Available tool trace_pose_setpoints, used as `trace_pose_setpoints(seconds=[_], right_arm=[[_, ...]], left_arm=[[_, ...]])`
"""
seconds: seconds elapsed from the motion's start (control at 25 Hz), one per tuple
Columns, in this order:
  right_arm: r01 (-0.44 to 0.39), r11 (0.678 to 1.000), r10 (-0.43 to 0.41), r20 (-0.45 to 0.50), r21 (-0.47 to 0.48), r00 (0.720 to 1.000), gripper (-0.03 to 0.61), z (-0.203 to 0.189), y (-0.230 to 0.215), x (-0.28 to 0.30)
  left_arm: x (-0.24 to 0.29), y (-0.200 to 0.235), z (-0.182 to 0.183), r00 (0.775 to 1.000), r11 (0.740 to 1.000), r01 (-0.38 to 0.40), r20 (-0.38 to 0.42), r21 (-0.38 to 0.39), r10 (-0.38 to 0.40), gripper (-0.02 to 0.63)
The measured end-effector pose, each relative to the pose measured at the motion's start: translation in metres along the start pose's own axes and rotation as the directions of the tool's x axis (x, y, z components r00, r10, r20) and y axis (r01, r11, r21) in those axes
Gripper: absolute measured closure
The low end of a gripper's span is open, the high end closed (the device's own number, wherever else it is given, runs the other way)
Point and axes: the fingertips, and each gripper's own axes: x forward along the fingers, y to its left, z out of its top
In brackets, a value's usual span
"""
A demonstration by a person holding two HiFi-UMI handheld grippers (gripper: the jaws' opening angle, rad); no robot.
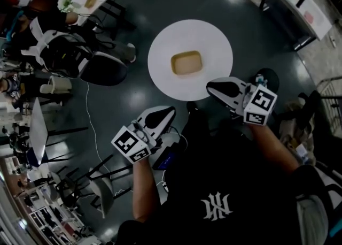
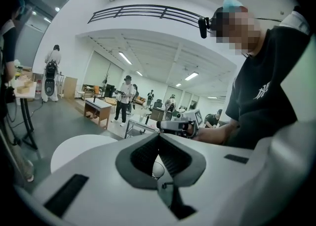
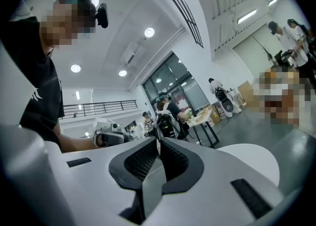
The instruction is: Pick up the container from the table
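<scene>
1. Two grippers, both shut with nothing between the jaws: the left gripper and the right gripper each show their pads pressed together in their own views.
2. One tan container, a shallow rounded rectangle, lies alone near the middle of the round white table.
3. Its long axis runs across the table from side to side in the head view, tipped slightly, so its long sides face the person and the far rim.
4. Measured from the table, the right gripper sits at the near right rim, its tip over the edge. The left gripper hangs off the near left side, clear of the rim.
5. My judgement is that the right gripper is the nearer one. The container lies ahead of it and to its left, toward the table's centre.
6. Before any grasp the jaws would need to part. Spanning the short width, across the long sides, looks the easier bite.
</scene>
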Motion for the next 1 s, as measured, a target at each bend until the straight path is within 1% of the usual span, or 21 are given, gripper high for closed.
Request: trace_pose_setpoints(seconds=[0.12,0.2,0.28,0.36,0.48,0.6,0.68,0.72,0.84,1.0], right_arm=[[0.044,0.999,-0.044,-0.012,0.016,0.999,0.532,-0.001,-0.017,0.013],[0.079,0.997,-0.078,-0.027,0.026,0.997,0.532,-0.003,-0.033,0.021],[0.127,0.990,-0.124,-0.056,0.060,0.991,0.532,-0.011,-0.054,0.031],[0.195,0.975,-0.184,-0.102,0.109,0.978,0.532,-0.023,-0.077,0.040],[0.284,0.947,-0.264,-0.139,0.147,0.954,0.532,-0.028,-0.100,0.053],[0.367,0.915,-0.335,-0.189,0.167,0.923,0.532,-0.040,-0.122,0.066],[0.422,0.882,-0.370,-0.249,0.210,0.895,0.532,-0.059,-0.138,0.071],[0.446,0.864,-0.384,-0.267,0.233,0.884,0.532,-0.067,-0.144,0.071],[0.502,0.824,-0.426,-0.296,0.264,0.855,0.532,-0.078,-0.159,0.071],[0.572,0.769,-0.483,-0.325,0.286,0.813,0.531,-0.094,-0.170,0.066]], left_arm=[[-0.001,0.030,0.004,1.000,1.000,0.021,0.003,-0.008,-0.021,0.611],[0.002,0.056,0.008,1.000,1.000,0.019,0.009,-0.008,-0.019,0.611],[0.002,0.082,0.016,1.000,1.000,0.012,0.021,-0.007,-0.012,0.611],[0.001,0.108,0.025,1.000,1.000,0.017,0.027,-0.010,-0.016,0.611],[0.000,0.148,0.032,1.000,0.999,0.029,-0.002,-0.014,-0.029,0.611],[-0.004,0.195,0.029,0.999,0.999,-0.010,-0.032,-0.031,0.009,0.611],[-0.004,0.226,0.023,0.999,0.997,-0.038,-0.038,-0.072,0.035,0.611],[-0.002,0.239,0.020,0.998,0.995,-0.040,-0.042,-0.097,0.036,0.611],[0.009,0.270,0.005,0.998,0.988,-0.028,-0.068,-0.152,0.018,0.611],[0.025,0.293,-0.022,0.991,0.981,0.021,-0.127,-0.194,-0.047,0.611]])
